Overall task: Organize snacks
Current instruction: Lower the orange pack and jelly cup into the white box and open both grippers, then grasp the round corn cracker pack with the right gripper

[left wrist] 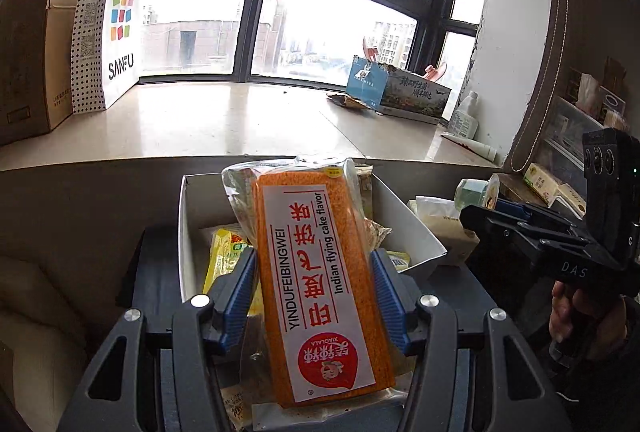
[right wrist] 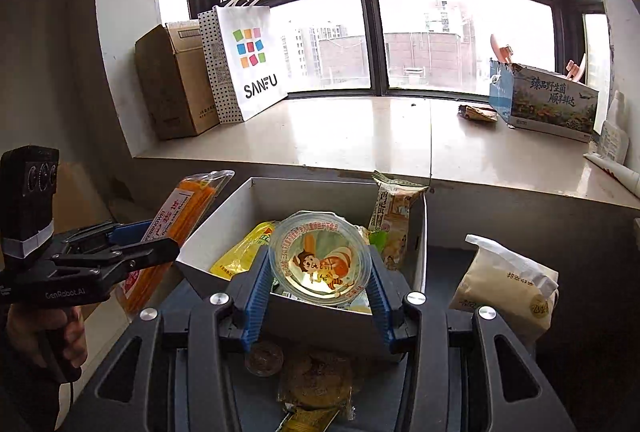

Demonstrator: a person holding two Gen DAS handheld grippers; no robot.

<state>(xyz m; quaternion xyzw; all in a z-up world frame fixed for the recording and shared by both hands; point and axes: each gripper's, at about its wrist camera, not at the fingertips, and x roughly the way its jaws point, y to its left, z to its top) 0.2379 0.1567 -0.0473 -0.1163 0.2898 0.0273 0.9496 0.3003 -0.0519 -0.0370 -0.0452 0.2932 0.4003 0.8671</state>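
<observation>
My left gripper (left wrist: 314, 282) is shut on an orange cake packet (left wrist: 320, 272) labelled "Indian flying cake flavor", held above the near left corner of a white box (left wrist: 408, 224). The packet also shows in the right wrist view (right wrist: 180, 228), left of the box (right wrist: 228, 232). My right gripper (right wrist: 320, 284) is shut on a round clear cup (right wrist: 320, 258) with a cartoon lid, held over the box. The cup also shows in the left wrist view (left wrist: 478, 192). Inside the box lie a yellow packet (right wrist: 244, 252) and an upright biscuit packet (right wrist: 394, 216).
A beige pouch (right wrist: 508, 284) stands right of the box. Loose snacks (right wrist: 312, 380) lie on the dark surface below my right gripper. On the window sill (right wrist: 360, 136) stand a cardboard carton (right wrist: 172, 80), a SANFU bag (right wrist: 248, 60) and a printed box (right wrist: 544, 100).
</observation>
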